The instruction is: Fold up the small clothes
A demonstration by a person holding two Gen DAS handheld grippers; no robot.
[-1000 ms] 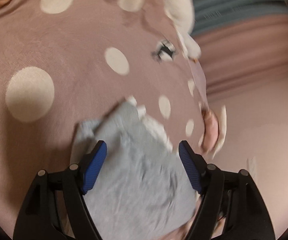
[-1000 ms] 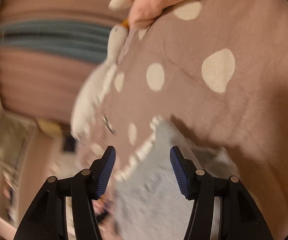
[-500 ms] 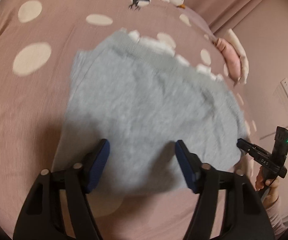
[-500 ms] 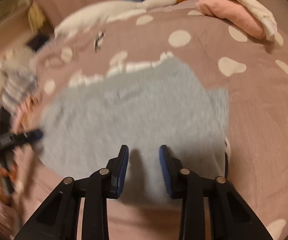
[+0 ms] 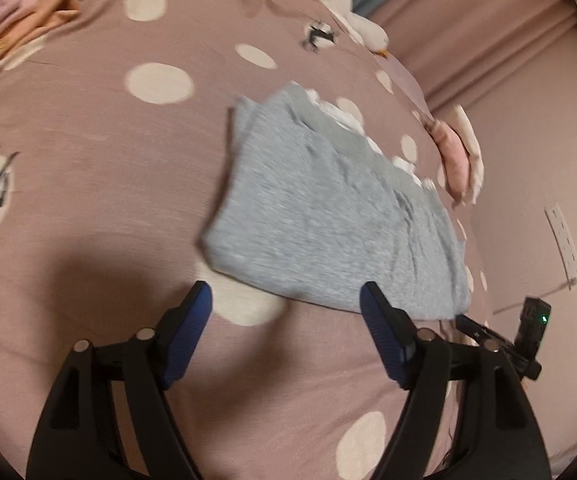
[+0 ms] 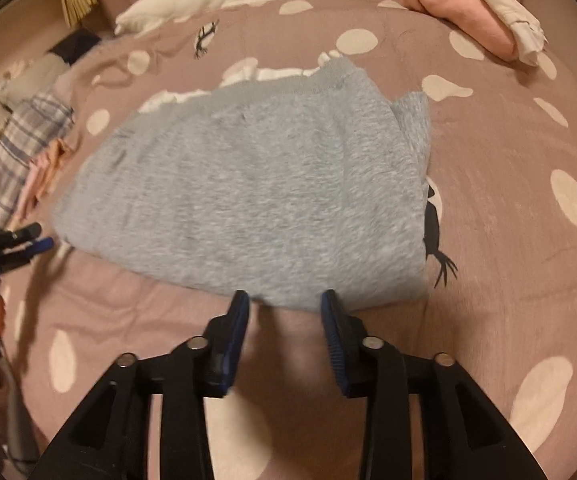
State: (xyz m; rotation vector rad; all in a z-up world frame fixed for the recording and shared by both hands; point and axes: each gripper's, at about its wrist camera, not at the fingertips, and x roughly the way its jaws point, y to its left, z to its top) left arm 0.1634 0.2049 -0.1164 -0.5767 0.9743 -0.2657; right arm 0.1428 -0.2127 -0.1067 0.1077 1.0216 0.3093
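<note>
Bedspread (image 6: 508, 240) is soft, so scoop low. Right gripper (image 6: 284, 304) and left gripper (image 5: 284, 300) are both opening, empty. Grey garment (image 6: 248, 184) lies just ahead of the tips, already folded once: pinch both layers at near hem, carry toward far waistband.

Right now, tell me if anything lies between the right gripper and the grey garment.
Nothing visible does. The right gripper, its fingers opening with nothing between them, sits at the near edge of the grey garment, with only bare bedspread there.
</note>
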